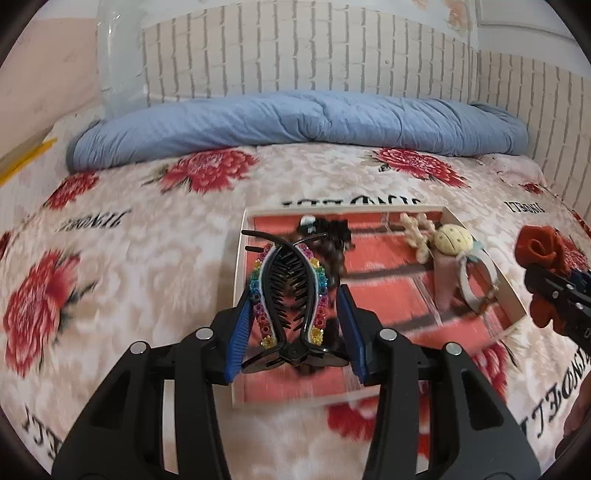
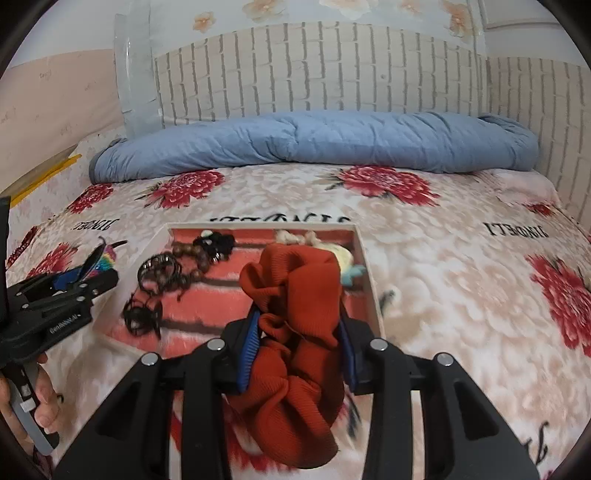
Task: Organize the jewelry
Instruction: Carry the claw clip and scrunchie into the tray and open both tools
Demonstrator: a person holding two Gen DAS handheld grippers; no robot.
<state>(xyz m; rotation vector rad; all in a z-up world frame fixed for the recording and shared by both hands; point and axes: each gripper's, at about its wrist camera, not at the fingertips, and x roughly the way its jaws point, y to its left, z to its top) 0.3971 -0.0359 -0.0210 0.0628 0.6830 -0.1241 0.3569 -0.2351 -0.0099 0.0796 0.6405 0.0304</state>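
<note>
This is a home bedroom. A bed (image 2: 443, 266) fills both views, covered by a plush cream blanket (image 1: 155, 236) printed with big red flowers. A rolled blue quilt (image 1: 295, 125) lies along its far edge against brick-pattern wallpaper (image 2: 314, 70), with floral wallpaper (image 2: 332, 9) above and a pink painted wall (image 2: 55, 99) at left.

Tray (image 2: 364, 258) on bedspread (image 2: 461, 280); bead bracelet (image 2: 192, 258) inside at left; rolled duvet (image 2: 314, 142) behind, against wall (image 2: 314, 70).
</note>
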